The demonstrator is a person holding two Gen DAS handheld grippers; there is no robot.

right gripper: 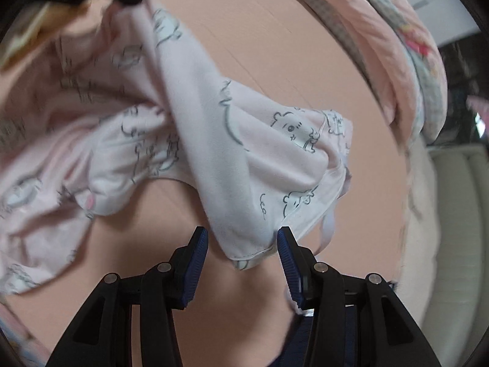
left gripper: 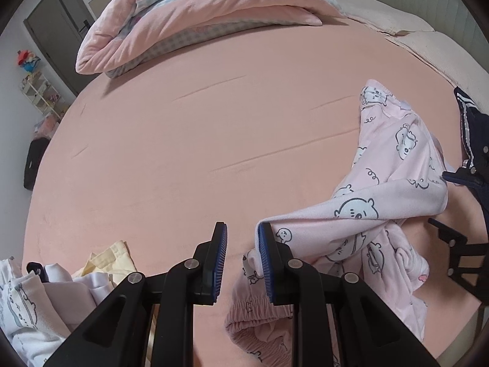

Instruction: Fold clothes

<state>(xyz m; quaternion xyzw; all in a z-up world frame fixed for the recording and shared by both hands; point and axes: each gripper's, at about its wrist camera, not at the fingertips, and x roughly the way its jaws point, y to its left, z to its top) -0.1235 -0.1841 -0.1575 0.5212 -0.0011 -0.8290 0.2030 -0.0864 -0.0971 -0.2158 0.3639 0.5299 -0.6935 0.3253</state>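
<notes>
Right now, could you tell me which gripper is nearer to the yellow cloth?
Left. The left gripper hovers just right of the yellow cloth; the right gripper is across the pink pajamas.

Two hand-held grippers, left [left gripper: 242,232] and right [right gripper: 243,238], one pink printed garment [left gripper: 394,165], one folded quilt [left gripper: 198,21].

left gripper [left gripper: 242,229] | black linkage, silver pins | blue ribbed pads [left gripper: 220,244], seemingly rubber

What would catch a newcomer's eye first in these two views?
The pale pink garment printed with cartoon bears lies crumpled on the right of the pink bed sheet, a corner of it between the open fingers of the right gripper. The left gripper is open too, beside the garment's near edge. A folded pink quilt sits at the bed's far side.
</notes>
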